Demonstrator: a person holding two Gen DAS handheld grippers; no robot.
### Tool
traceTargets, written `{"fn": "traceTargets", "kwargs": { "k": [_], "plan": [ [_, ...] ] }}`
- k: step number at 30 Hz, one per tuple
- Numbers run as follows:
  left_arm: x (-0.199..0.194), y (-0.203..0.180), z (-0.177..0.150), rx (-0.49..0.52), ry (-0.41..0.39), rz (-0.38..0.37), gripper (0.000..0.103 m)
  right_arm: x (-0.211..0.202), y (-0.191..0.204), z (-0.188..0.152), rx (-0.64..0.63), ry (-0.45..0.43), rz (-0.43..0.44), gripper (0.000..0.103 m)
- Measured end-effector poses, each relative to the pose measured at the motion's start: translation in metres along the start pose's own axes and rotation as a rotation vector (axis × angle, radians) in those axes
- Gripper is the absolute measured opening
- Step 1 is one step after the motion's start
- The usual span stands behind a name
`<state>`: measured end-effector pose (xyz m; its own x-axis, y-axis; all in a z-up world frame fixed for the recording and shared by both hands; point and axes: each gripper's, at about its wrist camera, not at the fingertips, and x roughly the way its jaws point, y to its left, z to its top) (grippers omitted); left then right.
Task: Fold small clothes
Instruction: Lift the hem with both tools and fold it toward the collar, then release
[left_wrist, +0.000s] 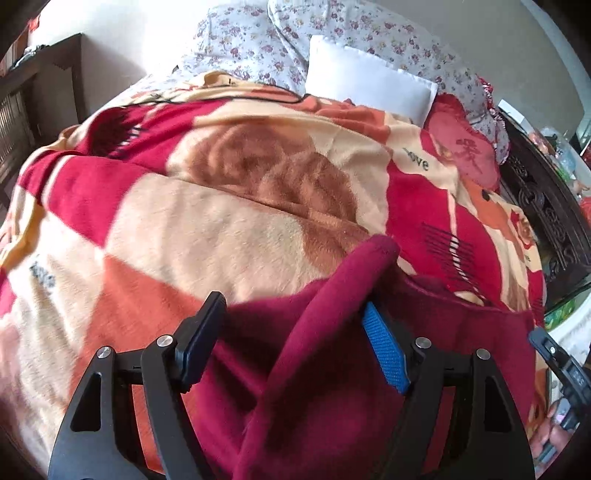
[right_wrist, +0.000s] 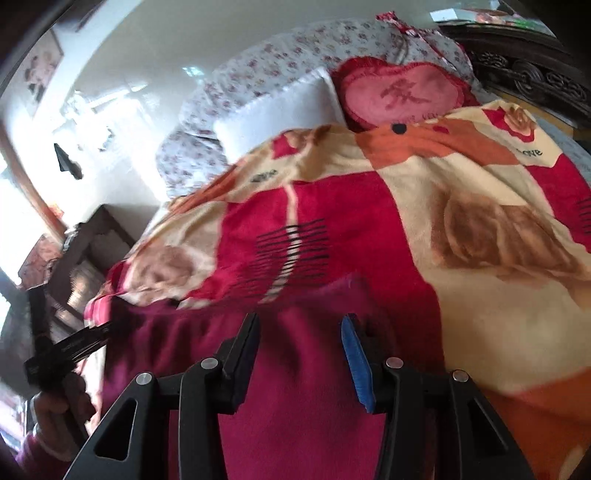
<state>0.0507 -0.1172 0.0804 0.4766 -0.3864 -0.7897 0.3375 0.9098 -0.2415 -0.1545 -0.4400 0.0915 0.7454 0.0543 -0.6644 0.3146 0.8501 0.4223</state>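
A: Where's the garment (left_wrist: 325, 369)?

B: Lying on the blanket (left_wrist: 229, 229) at the bed's near edge, well short of the white pillow (left_wrist: 365, 79). A raised fold sits between the left claw's (left_wrist: 295, 343) parted jaws; they don't pinch it.

A: And the right claw (right_wrist: 301, 345)?

B: Half open over the cloth beside the blanket's striped patch, gripping nothing.

A: How will it handle?

B: Probably soft, light, floppy. Pinch a hem or corner, not the middle.

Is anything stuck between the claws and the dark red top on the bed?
Nothing visible. The dark red top lies right between the left claw fingers, and the right claw hangs directly over it.
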Motion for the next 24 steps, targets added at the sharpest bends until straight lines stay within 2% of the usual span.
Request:
{"fn": "traceTargets", "kwargs": {
  "k": [6,10,14,18,24],
  "plan": [
    [-0.045,0.018,-0.038,0.024,-0.022,0.006,0.076,-0.046,0.013,-0.052,-0.052,0.038,-0.011,0.046],
    [-0.058,0.031,-0.074,0.013,0.000,0.025,0.076,-0.038,0.004,-0.082,-0.029,0.097,-0.043,0.046],
    [-0.058,0.028,-0.099,0.053,0.028,0.072,0.076,-0.034,0.012,-0.078,-0.046,0.109,-0.079,0.046],
    [-0.066,0.025,-0.115,0.076,0.024,0.079,0.076,-0.055,0.029,-0.075,-0.059,0.086,-0.034,0.046],
    [-0.072,0.025,-0.127,0.099,0.021,0.091,0.076,-0.063,0.047,-0.100,-0.094,0.123,-0.034,0.047]
  ]
}}
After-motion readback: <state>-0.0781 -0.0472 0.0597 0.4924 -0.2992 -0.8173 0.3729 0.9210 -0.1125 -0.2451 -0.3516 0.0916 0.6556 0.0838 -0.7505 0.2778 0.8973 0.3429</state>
